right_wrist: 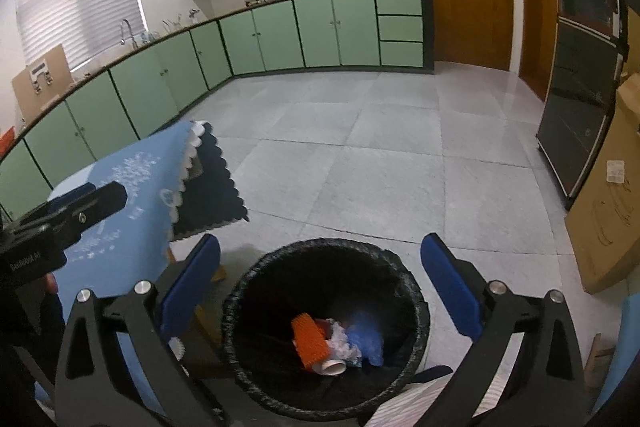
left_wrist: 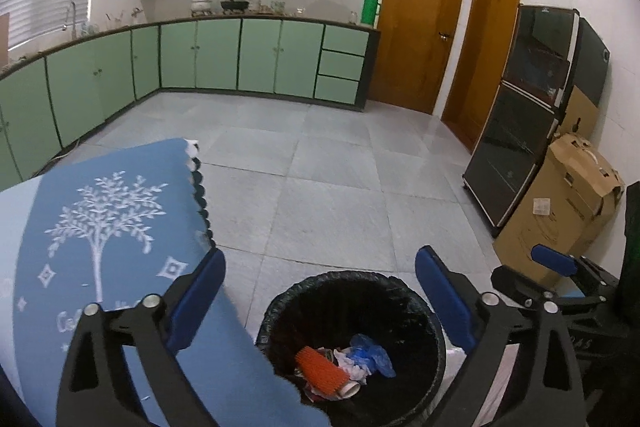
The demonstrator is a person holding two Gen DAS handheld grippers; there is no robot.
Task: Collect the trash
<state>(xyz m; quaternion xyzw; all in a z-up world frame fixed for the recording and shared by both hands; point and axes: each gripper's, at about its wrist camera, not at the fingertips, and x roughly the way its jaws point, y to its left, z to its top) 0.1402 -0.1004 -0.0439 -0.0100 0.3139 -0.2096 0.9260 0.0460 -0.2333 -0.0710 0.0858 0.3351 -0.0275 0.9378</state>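
A: Starting big: grey tiled floor (left_wrist: pixel 332 163), green cabinets (left_wrist: pixel 240 55) along the far wall, two wooden doors (left_wrist: pixel 416 27), black fridge (left_wrist: pixel 528 115), cardboard box (left_wrist: pixel 568 203) just beside it.

B: Desk?

A: Desk (left_wrist: pixel 100 227) under a blue cloth with a white tree print, left side of both views. Scalloped edge hangs off the corner.

B: Bin?

A: Trash bin (right_wrist: pixel 324 339) with a black liner, on the floor just beside the desk. Both claws are above it, looking down in.

B: Claw states?

A: Left claw (left_wrist: pixel 320 303) spread wide, blue pads (left_wrist: pixel 196 303) apart, nothing between them. Right claw (right_wrist: pixel 320 291) same, spread and holding nothing. Each shows up at the edge of the other's view.

B: Trash?

A: All at the bottom of the bin. Orange ribbed sleeve (right_wrist: pixel 310 343) around a white cup, lying tilted. Touching it: crumpled white paper (right_wrist: pixel 340 341), then a blue wad (right_wrist: pixel 368 341), looks like a glove or plastic, cannot tell which. Some red scraps under the sleeve in the left view.
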